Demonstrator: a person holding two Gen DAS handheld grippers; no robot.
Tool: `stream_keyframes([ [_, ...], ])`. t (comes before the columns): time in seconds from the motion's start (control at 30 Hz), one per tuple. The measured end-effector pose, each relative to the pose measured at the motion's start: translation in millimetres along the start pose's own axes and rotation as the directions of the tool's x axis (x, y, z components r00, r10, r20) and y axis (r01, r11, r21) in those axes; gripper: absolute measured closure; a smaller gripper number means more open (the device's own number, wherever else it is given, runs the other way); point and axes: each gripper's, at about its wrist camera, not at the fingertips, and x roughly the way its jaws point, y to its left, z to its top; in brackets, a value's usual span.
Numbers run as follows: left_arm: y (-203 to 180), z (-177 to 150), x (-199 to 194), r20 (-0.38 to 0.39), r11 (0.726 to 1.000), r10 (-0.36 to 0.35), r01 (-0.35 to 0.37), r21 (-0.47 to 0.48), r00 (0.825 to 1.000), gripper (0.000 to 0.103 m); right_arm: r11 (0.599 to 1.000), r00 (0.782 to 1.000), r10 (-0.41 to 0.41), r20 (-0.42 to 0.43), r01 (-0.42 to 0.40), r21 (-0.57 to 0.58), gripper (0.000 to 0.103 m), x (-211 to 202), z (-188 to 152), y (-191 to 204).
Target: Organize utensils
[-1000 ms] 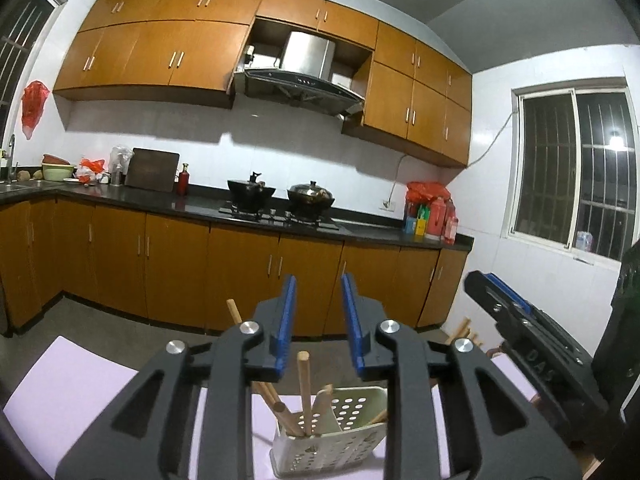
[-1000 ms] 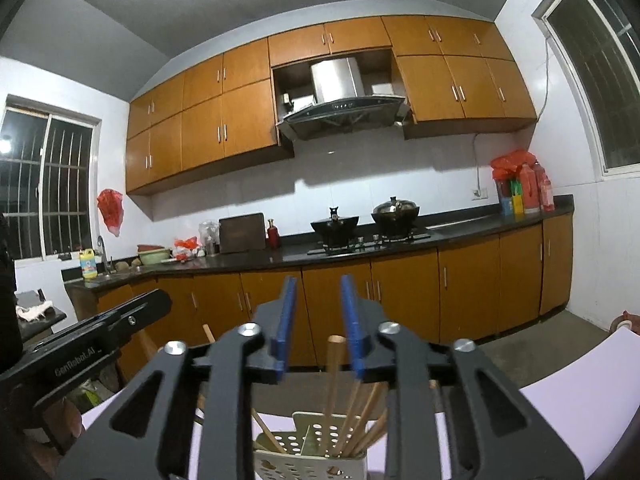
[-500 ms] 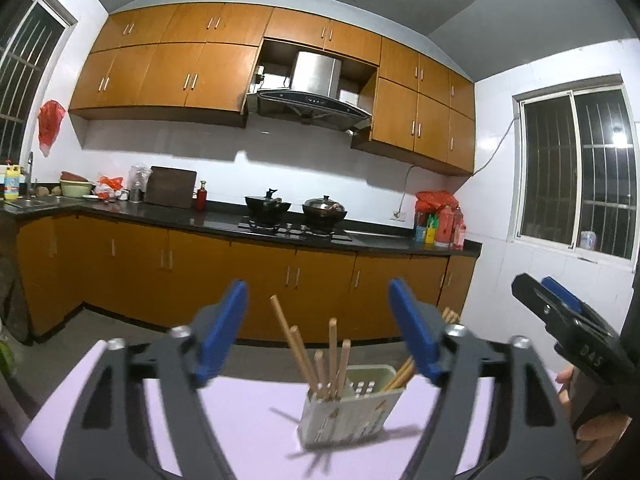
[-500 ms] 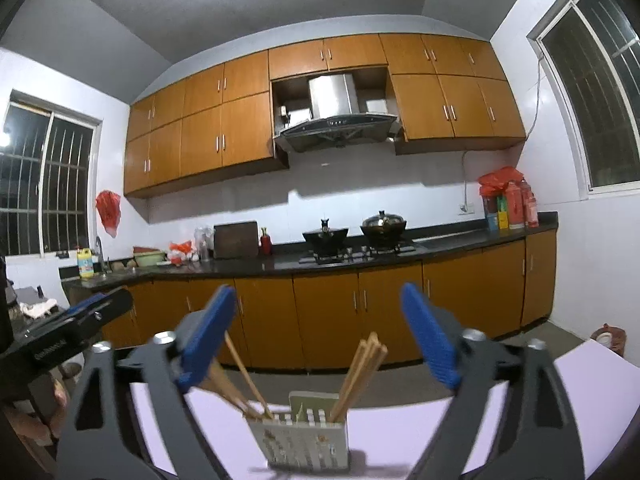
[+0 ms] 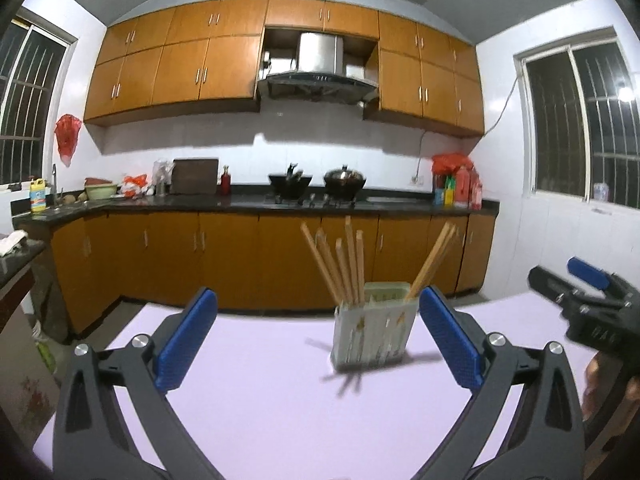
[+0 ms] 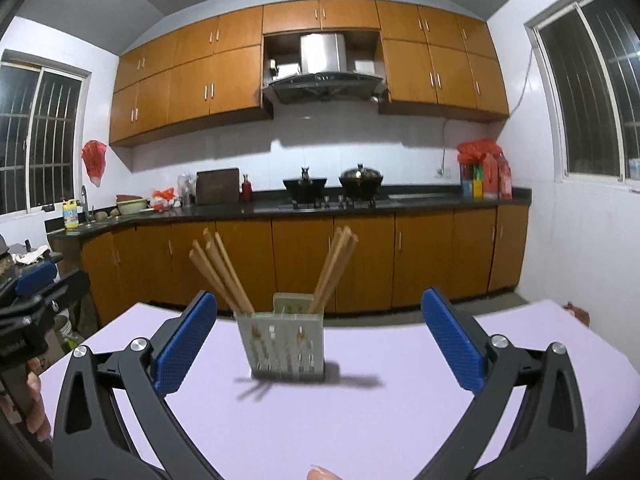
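Both hand-held grippers standing clear of a filled chopstick holder

The left hand-held gripper point(image 5: 318, 340) and the right hand-held gripper point(image 6: 318, 340) are opening wide, their ribbed blue pads gripping nothing, with the pale perforated plastic holder point(image 6: 285, 346) sitting apart from them near the middle of the smooth lilac surface point(image 6: 360, 420). Slim wooden chopsticks point(image 6: 218, 272) are leaning out of it in two fanned bundles, one per side. The placing step is looking finished; any next move is likely calling for spotting a stray utensil, though none is showing on the surface, or simply keeping both grippers off the light, easily tipped holder.
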Motion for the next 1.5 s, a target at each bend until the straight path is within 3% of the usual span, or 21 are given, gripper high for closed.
stream_keyframes([
  [0.17,-4.3,-36.0,-7.1,-0.055,1.0,0.014,-0.013,0.019,0.998,0.004,1.0,0.996,-0.016,-0.089,0.015,-0.015,0.002,-6.4,-31.6,0.4],
  [0.57,-5.3,-76.4,-9.7,-0.122,0.999,0.04,-0.041,-0.013,0.992,0.004,1.0,0.99,-0.022,-0.142,0.02,-0.016,0.002,-12.9,-69.4,7.8],
  [0.97,-12.2,-87.9,-2.3,-0.165,0.999,0.038,-0.039,-0.002,0.986,0.004,0.999,0.982,-0.043,-0.186,0.042,-0.005,0.002,-12.6,-92.8,2.0],
  [1.5,-19.7,-91.6,0.6,-0.177,0.999,0.034,-0.034,0.002,0.984,0.004,0.999,0.981,-0.042,-0.19,0.043,0.003,0.002,-14.3,-95.6,1.8],
])
